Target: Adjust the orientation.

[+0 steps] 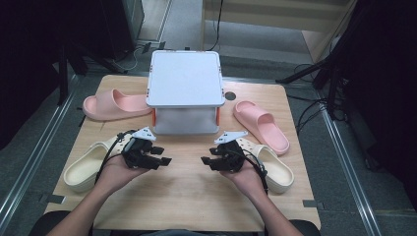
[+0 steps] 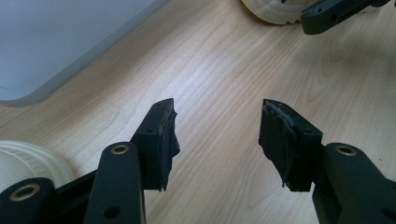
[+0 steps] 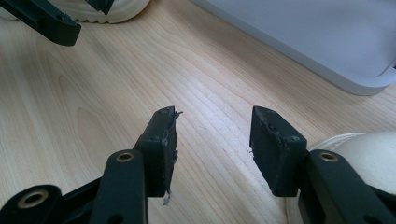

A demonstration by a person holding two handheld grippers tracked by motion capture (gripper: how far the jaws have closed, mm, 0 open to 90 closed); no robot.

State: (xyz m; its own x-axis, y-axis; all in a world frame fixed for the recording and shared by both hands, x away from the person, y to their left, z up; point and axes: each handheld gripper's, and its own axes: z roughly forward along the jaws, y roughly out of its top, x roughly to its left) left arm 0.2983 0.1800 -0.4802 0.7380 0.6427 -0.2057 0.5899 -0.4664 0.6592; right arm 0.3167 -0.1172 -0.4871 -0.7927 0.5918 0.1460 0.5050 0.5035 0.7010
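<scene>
I see bare table (image 1: pixel 187 182) free between my grippers; the white box (image 1: pixel 185 91) blocks ahead, cream slippers (image 1: pixel 86 164) and (image 1: pixel 275 167) close both sides.

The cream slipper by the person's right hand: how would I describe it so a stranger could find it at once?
Start at the white lidded box at the back of the wooden table. To its right lies a pink slipper; nearer the person than that, beside the right hand-held gripper, is the cream slipper. It is pale cream, not pink, with small holes on top.
</scene>
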